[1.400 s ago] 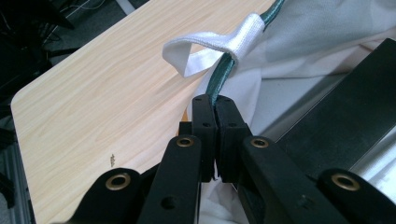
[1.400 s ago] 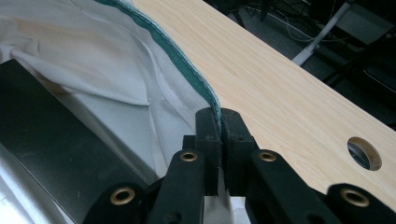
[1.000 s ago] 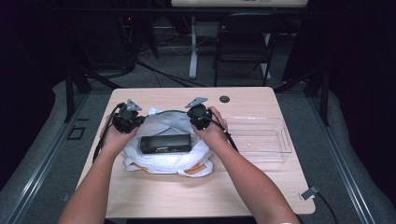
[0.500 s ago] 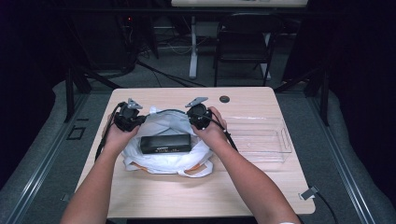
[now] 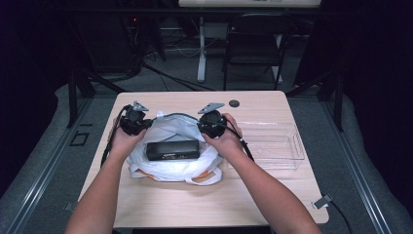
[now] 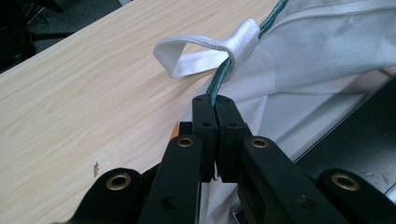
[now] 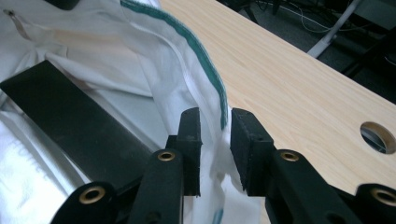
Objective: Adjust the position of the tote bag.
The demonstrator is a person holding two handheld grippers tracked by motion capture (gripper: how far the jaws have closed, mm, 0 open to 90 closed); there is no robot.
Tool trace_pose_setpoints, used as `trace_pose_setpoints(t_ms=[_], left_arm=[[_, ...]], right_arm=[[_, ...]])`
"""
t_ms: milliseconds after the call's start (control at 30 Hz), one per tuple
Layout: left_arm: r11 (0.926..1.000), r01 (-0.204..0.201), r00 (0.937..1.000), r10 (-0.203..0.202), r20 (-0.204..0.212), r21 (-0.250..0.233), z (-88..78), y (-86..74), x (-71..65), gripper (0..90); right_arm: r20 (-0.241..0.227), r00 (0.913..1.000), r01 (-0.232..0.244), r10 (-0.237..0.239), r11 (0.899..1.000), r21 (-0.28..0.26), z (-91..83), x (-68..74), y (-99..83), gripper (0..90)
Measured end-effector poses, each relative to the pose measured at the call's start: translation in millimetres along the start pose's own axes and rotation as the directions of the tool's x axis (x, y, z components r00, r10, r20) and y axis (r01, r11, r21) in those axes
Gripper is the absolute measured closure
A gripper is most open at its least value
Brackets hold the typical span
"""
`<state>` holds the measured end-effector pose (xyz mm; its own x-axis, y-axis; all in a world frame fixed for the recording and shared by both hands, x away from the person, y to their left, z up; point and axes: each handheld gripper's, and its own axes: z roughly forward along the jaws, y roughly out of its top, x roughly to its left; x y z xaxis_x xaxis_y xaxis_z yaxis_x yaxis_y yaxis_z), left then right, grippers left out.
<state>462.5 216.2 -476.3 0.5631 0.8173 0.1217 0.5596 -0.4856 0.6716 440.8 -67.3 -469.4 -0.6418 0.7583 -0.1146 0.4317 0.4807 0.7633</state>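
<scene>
Cloth bag point(image 5: 170, 163), white with a green-edged rim, lies mid-table with a black box point(image 5: 173, 149) resting on it. We see our left gripper point(image 6: 215, 105) clamped tight on the green rim point(image 6: 219, 79) beside a white loop. Our right gripper point(image 7: 215, 122) has just been opening; the rim sits loosely between its parted jaws.

One white bag point(image 5: 170, 161) with one green-edged rim point(image 7: 205, 56) and one white loop point(image 6: 205, 49); one black box point(image 5: 173, 149) lying in it; one clear tray point(image 5: 287, 146); one table point(image 5: 195, 200) with one round hole point(image 5: 234, 103); two grippers, left point(image 5: 141, 126) and right point(image 5: 207, 127); one chair point(image 5: 253, 46) behind.
</scene>
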Motion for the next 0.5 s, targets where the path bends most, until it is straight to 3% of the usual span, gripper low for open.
trace_pose_setpoints(t_ms=[200,500], left_arm=[[0.9999,0.010,0.9999,-0.010,-0.003,0.002,2.4,1.1,2.3,88.7],[0.9995,0.025,0.9997,-0.025,-0.004,0.019,9.3,0.5,6.5,88.7]], right_arm=[[-0.018,0.9998,0.000,0.001,0.999,0.032,-1.9,-2.4,-8.1,69.6],[-0.015,0.9999,-0.003,0.003,1.000,0.025,-6.0,4.3,-15.3,68.0]])
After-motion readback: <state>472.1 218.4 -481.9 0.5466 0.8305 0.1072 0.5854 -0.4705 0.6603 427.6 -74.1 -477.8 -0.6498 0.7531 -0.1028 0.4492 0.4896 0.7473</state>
